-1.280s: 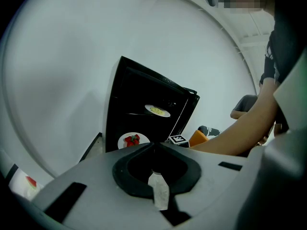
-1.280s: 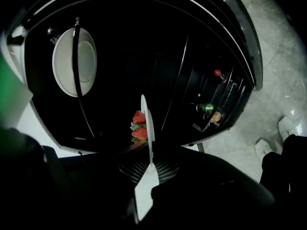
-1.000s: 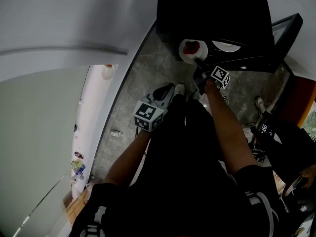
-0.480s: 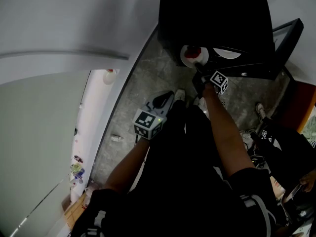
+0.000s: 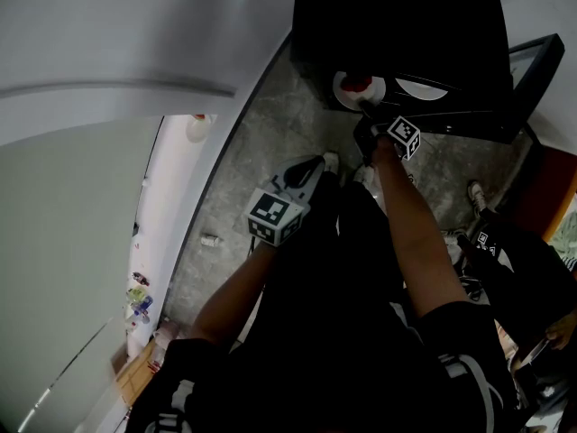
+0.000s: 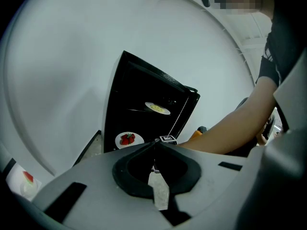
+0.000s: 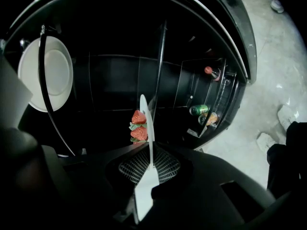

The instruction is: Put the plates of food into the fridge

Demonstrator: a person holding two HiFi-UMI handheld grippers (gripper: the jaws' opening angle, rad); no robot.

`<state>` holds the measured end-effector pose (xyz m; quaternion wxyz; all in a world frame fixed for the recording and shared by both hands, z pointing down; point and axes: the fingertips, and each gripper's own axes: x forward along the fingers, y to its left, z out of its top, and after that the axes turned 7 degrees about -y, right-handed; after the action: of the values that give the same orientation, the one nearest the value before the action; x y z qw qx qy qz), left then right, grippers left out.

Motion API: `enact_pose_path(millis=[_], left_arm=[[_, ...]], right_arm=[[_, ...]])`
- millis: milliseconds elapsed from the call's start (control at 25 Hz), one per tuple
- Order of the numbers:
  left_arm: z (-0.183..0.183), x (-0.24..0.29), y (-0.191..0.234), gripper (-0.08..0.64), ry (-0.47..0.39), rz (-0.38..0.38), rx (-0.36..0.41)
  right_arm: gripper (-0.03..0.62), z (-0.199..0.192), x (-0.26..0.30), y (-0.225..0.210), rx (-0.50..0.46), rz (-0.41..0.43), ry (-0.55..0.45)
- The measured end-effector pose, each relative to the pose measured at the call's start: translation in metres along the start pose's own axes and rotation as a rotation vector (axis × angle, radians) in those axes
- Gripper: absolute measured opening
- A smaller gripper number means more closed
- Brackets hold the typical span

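Your right gripper [image 5: 368, 115] [image 7: 151, 145] has its jaws pressed together on the near rim of the round white plate [image 5: 343, 98] [image 6: 120, 141] [image 7: 144, 107]. The plate carries red strawberries [image 5: 358, 84] [image 6: 127, 138] [image 7: 138, 126]. You hold it at the open front of the tall black fridge [image 5: 397, 25] [image 6: 136, 95], low down in the opening. Whether it rests on a shelf there, I cannot tell. Inside the fridge, on a higher shelf, lies a second white plate with yellow food [image 6: 157, 108] [image 5: 424, 86]. In your right gripper view that second plate shows as a pale disc [image 7: 45, 73] at the left of the fridge's dark interior. The fridge's open door [image 5: 532, 70] stands to the right of the opening. Its inner rack holds a green can [image 7: 199, 110], an orange can [image 7: 211, 118] beside it and a small red-capped bottle [image 7: 211, 72] above them. Your left gripper [image 5: 302, 177] [image 6: 154, 145] hangs well back from the fridge over the grey speckled floor [image 5: 270, 142]. Its jaws are closed tip to tip with nothing between them, and it points toward the fridge's open front.
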<state>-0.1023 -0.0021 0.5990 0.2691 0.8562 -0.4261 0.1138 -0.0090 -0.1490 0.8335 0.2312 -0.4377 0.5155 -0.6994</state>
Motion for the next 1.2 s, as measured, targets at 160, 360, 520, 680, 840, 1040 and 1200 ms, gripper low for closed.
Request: enact_pose_path(millis=[160,360,520,680,840,1040,1200], left_arm=[[-0.004,0.0,-0.003,0.02,-0.008,0.002,-0.004],[-0.013,-0.007,-0.008,0.021,-0.004,0.017,-0.01],[-0.02,-0.01,-0.014,0.021,-0.007,0.032,-0.021],[-0.024,-0.013,-0.015,0.02,-0.007,0.044,-0.027],[-0.025,-0.016,-0.012,0.02,-0.012,0.058,-0.032],[-0.029,-0.019,-0.005,0.02,-0.007,0.071,-0.035],[-0.028,-0.019,-0.005,0.02,0.003,0.059,-0.029]], right_arm=[[0.034,-0.003,0.001,-0.004,0.019,0.0,0.002],[0.034,-0.004,0.003,-0.004,0.04,0.004,-0.003],[0.034,-0.002,0.01,0.0,0.052,0.013,-0.001],[0.034,-0.001,0.021,0.004,0.061,0.018,-0.009],[0.034,0.003,0.029,0.006,0.056,0.016,-0.017],[0.035,0.005,0.035,0.007,0.058,0.012,-0.019],[0.036,0.006,0.035,0.008,0.062,0.015,-0.022]])
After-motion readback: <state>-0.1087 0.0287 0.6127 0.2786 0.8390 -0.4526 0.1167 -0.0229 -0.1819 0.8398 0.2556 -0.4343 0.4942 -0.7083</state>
